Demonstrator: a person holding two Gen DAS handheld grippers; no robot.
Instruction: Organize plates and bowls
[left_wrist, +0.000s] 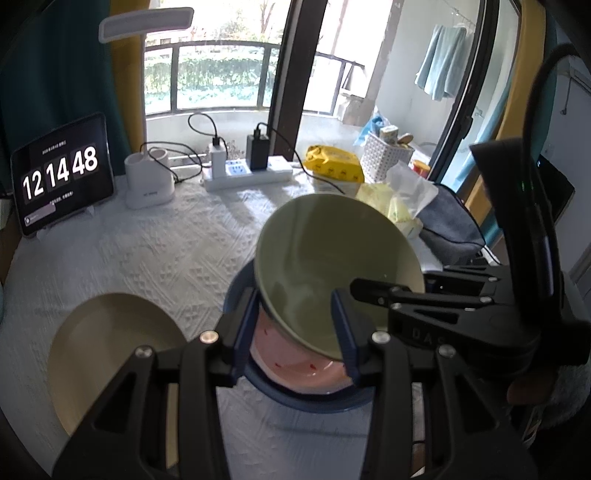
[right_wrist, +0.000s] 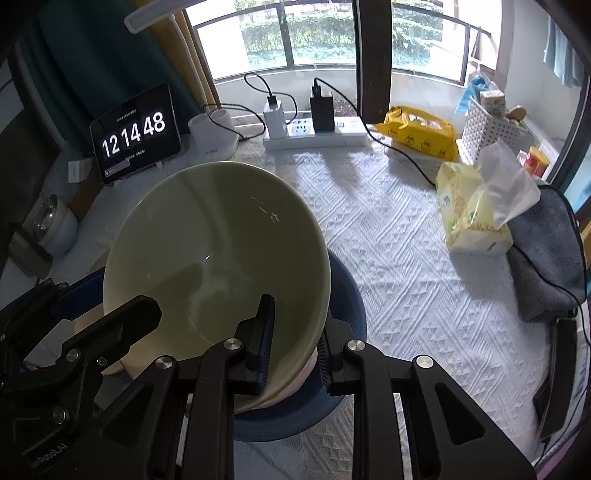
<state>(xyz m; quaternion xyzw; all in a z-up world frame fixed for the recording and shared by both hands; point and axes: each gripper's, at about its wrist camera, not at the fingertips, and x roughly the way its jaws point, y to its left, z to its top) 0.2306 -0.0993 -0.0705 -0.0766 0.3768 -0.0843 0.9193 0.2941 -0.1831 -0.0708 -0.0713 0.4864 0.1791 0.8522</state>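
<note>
A pale green bowl (left_wrist: 325, 258) (right_wrist: 221, 240) hangs tilted just above a pink bowl (left_wrist: 295, 369) that sits in a dark blue plate (left_wrist: 314, 404) (right_wrist: 347, 295). My right gripper (right_wrist: 293, 343) (left_wrist: 365, 291) is shut on the green bowl's rim, one finger inside and one outside. My left gripper (left_wrist: 295, 328) (right_wrist: 107, 306) straddles the opposite rim, and both blue pads meet the bowl's wall. A beige plate (left_wrist: 110, 358) lies flat on the white cloth to the left of the stack. Most of the pink bowl is hidden under the green one.
A tablet clock (left_wrist: 61, 173), a white holder (left_wrist: 147, 177) and a power strip (left_wrist: 247, 173) with cables line the back edge. A yellow pack (right_wrist: 417, 133), a white basket (right_wrist: 491, 129), a tissue pack (right_wrist: 469, 214) and a grey cloth (right_wrist: 546, 258) crowd the right side.
</note>
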